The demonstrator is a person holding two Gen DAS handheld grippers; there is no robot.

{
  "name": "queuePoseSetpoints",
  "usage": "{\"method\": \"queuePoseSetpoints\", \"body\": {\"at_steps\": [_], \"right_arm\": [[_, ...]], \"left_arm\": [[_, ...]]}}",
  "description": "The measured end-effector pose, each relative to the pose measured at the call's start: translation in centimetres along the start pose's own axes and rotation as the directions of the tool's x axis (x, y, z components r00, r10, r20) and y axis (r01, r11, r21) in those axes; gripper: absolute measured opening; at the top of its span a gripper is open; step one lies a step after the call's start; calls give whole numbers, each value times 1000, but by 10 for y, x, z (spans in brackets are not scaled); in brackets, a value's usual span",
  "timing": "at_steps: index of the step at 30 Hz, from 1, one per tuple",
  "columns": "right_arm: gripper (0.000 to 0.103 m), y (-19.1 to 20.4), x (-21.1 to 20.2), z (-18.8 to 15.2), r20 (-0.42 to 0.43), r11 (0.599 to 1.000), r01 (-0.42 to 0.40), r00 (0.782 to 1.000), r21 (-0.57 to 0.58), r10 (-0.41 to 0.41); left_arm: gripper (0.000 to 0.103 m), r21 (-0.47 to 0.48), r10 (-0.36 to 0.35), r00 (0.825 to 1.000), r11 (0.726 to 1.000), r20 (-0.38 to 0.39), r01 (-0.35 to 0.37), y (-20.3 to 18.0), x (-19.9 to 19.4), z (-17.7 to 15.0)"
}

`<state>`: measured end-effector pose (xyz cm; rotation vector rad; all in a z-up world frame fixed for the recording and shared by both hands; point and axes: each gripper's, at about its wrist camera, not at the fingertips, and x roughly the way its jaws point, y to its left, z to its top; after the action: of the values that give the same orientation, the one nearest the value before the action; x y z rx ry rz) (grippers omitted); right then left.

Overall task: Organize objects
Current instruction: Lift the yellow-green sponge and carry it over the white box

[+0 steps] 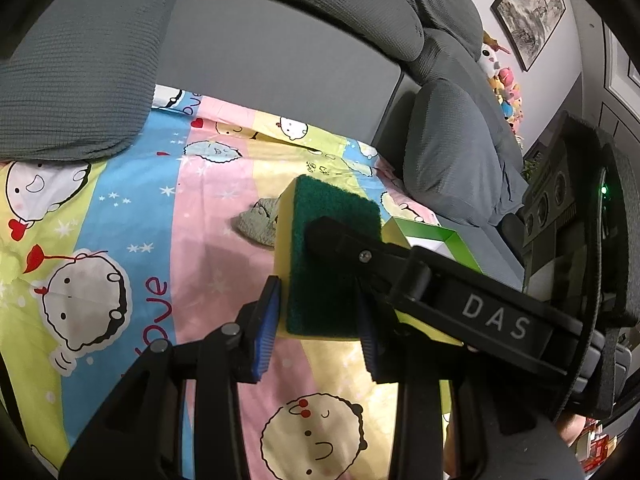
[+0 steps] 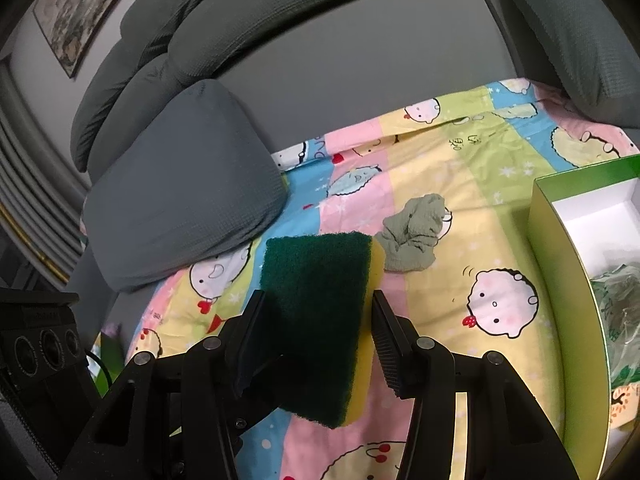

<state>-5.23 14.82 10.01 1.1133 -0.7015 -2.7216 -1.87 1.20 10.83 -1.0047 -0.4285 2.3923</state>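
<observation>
Both tongs clamp one sponge [image 2: 316, 320], left tongs [image 1: 320, 320] across its thickness, right tongs [image 2: 316, 332] across its width, probably a handover toward the green box [image 2: 560, 264]

Green-and-yellow sponge [image 2: 316, 320], pastel cartoon-print sheet [image 2: 460, 184], grey cushion [image 2: 180, 184], green-edged white box [image 2: 560, 248]

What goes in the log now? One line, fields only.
sponge held off bedsheet | left gripper shut on sponge | right gripper shut on sponge | cloth on bedsheet
</observation>
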Motion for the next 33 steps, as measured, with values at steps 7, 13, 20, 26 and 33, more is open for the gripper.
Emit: {"method": "queuePoseSetpoints", "body": {"at_steps": [7, 13, 20, 26, 33], "right_arm": [[53, 2, -11, 2, 27, 1000, 0, 1000, -14, 0], [53, 0, -23, 5, 61, 1000, -5, 998, -11, 6], [53, -7, -40, 9, 110, 1000, -6, 994, 3, 6], [53, -19, -56, 11, 150, 999, -7, 989, 32, 2], [53, -40, -74, 12, 191, 997, 15, 981, 80, -30]], "left_arm": [[33, 20, -7, 1000, 1000, 22, 7, -8, -5, 1], [33, 49, -11, 999, 999, 44, 9, -19, -7, 4], [33, 128, -53, 998, 991, 34, 48, -37, -5, 9], [33, 176, -71, 997, 982, 25, 65, -53, 0, 11], [33, 230, -110, 994, 967, -12, 110, -76, 12, 12]]}}
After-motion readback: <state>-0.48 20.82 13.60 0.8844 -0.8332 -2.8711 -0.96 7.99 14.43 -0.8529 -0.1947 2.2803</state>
